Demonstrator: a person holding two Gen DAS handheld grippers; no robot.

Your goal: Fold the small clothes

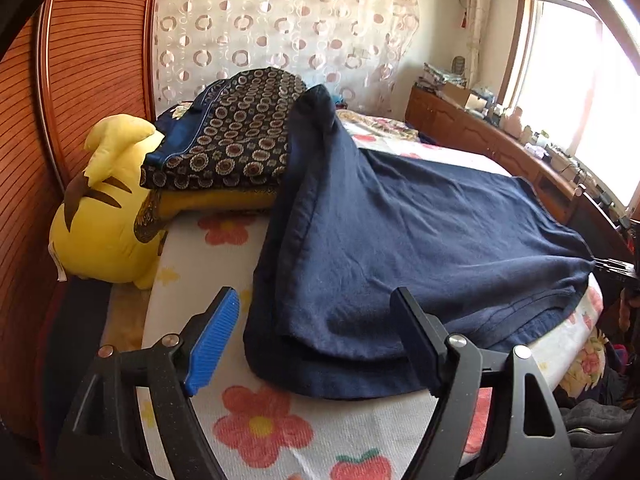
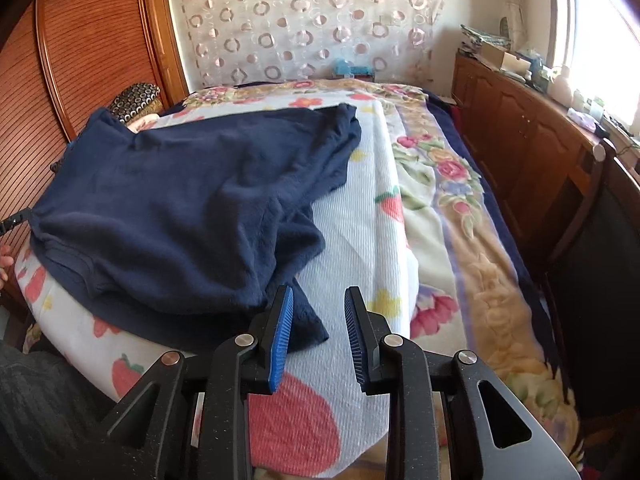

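The navy garment [image 1: 400,232] lies spread on the flowered bed cover [image 1: 260,432], filling the centre and right of the left wrist frame; its far end is draped up over a stack of patterned bedding [image 1: 236,140] at upper centre. Its near hem sits between the fingers of the left gripper [image 1: 320,344] at the bottom of the frame. Those fingers are spread wide, with no pad pressing on the cloth.

In the right wrist frame the same garment [image 2: 180,208] occupies the left half. One corner reaches down to the left finger of the right gripper [image 2: 318,340] at bottom centre. The blue pads [image 2: 282,340] stand partly apart, with only bed cover [image 2: 360,208] visible in the gap. Nothing is pinched.

A yellow plush toy [image 1: 104,216] rests at left of the left wrist frame, beside the bedding stack. A wooden cabinet [image 2: 520,128] runs along the right.
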